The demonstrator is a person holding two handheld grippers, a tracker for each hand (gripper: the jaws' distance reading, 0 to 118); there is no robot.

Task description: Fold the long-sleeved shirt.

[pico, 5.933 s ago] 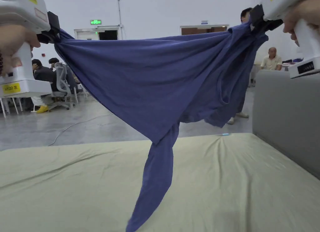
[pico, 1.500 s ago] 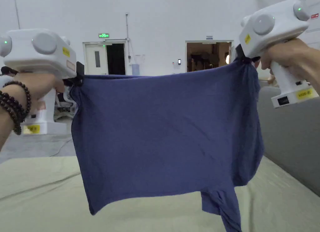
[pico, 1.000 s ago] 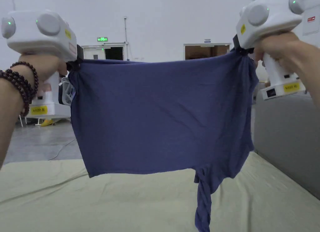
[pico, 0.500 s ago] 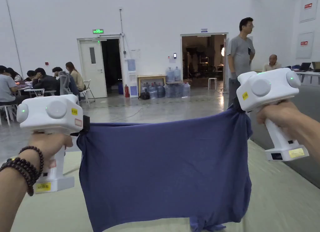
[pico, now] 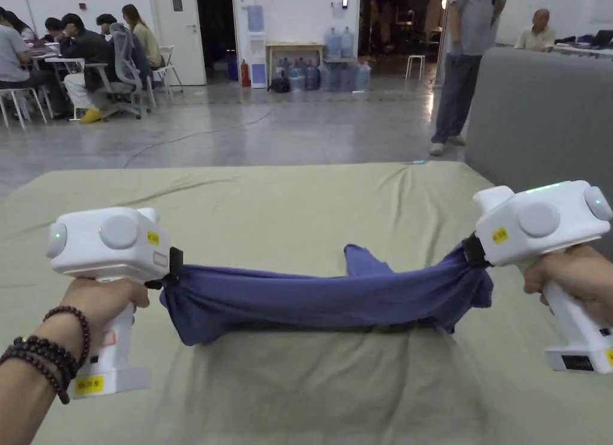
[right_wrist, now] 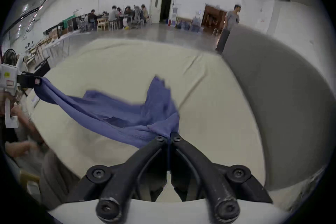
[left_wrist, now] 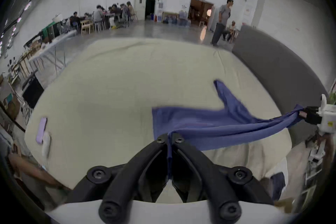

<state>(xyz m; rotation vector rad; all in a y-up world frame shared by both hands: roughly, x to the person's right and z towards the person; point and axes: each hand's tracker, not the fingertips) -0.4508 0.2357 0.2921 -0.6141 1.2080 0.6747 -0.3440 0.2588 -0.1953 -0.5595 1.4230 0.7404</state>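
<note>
The blue long-sleeved shirt (pico: 326, 296) is hanging low and stretched in a sagging band over the near part of the green bed sheet (pico: 287, 212), one sleeve lying out ahead of it; the left gripper (left_wrist: 169, 138) is pinching one end, jaws closed on cloth, and the right gripper (right_wrist: 169, 138) is clamping the other likewise; laying it flat probably calls for keeping both ends level and taut while lowering, drawing gently toward the near edge so the body is spreading without bunching.

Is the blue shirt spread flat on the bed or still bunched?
Bunched. The shirt hangs as a gathered band between the left gripper and right gripper, both shut on it.
</note>
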